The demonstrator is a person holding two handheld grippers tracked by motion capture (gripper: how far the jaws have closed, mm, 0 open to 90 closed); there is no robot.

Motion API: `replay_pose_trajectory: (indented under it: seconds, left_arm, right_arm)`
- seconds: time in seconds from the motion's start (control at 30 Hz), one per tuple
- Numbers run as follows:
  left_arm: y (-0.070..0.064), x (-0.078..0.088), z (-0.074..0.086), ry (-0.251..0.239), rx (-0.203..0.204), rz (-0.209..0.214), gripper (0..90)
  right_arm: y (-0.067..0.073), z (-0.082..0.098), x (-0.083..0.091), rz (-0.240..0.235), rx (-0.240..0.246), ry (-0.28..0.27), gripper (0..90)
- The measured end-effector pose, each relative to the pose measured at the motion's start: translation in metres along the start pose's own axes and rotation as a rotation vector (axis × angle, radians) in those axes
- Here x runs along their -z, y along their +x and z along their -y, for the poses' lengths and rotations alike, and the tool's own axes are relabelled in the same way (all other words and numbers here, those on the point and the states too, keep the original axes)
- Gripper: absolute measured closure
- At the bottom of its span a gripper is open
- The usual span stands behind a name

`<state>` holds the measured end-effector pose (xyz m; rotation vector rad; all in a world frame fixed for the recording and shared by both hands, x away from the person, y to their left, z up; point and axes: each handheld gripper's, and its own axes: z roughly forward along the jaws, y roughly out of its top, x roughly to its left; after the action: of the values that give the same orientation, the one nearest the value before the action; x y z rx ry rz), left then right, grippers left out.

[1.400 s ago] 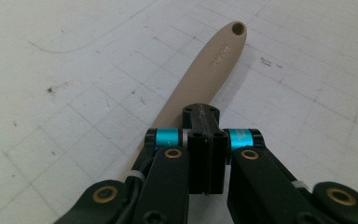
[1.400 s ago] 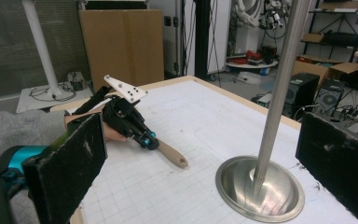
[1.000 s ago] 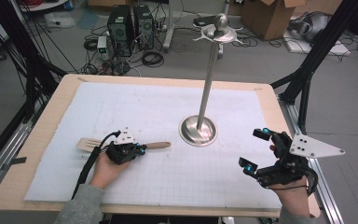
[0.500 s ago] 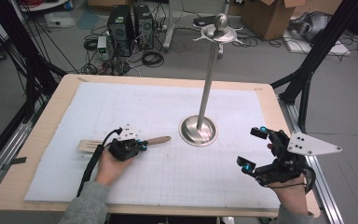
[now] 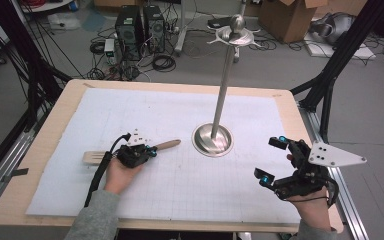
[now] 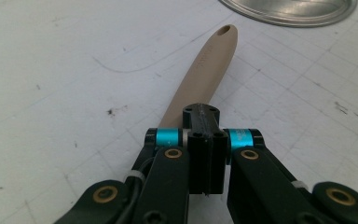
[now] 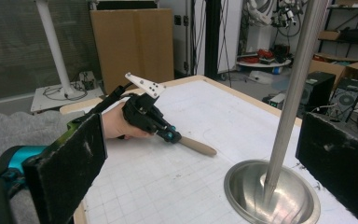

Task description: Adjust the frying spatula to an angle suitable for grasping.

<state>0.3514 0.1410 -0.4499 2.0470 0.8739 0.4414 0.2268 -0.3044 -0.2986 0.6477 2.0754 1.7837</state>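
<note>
While the wooden spatula (image 5: 130, 151) lies flat on the white gridded mat (image 5: 180, 115), the left gripper (image 5: 139, 153) has its jaws pressed together on the middle of the handle — the slotted blade pokes out on one side and the rounded end with its small hole on the other, as the left gripper view makes plain. The grasp looks made; the lift does not, since the spatula rests on the mat just left of the metal stand's round base (image 5: 212, 140). The stand (image 5: 225, 85) rises to a ring of hooks (image 5: 237, 36) near its ball top, and nothing hangs from them that can be seen, so hanging the utensil there — a likely aim — would remain to be done. The right gripper (image 5: 272, 160) waits near the table's right edge, jaws spread wide with nothing between them, well apart from the spatula.
</note>
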Motion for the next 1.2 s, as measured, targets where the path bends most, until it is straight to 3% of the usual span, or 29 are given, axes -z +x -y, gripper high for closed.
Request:
replay_pose_trajectory:
  seconds: [0.27,0.6,0.8,0.97,1.2]
  left_arm:
    - [0.011,0.001,0.001,-0.006,0.060,-0.035,89.8]
    - [0.011,0.005,0.001,-0.004,0.043,-0.044,89.8]
    - [0.008,0.025,-0.005,-0.067,0.030,-0.024,89.8]
    - [0.009,0.045,-0.013,-0.069,-0.014,-0.031,89.8]
    - [0.024,0.068,-0.014,-0.075,-0.012,-0.048,89.8]
  right_arm:
    - [0.000,0.000,0.001,-0.002,-0.002,-0.002,0.7]
    - [0.000,0.000,0.001,-0.002,0.007,-0.001,0.8]
    - [-0.001,0.000,0.001,0.001,0.007,-0.003,0.8]
    - [0.001,-0.001,0.001,-0.001,0.006,0.000,0.8]
    - [0.001,-0.001,-0.004,-0.010,0.006,0.009,0.7]
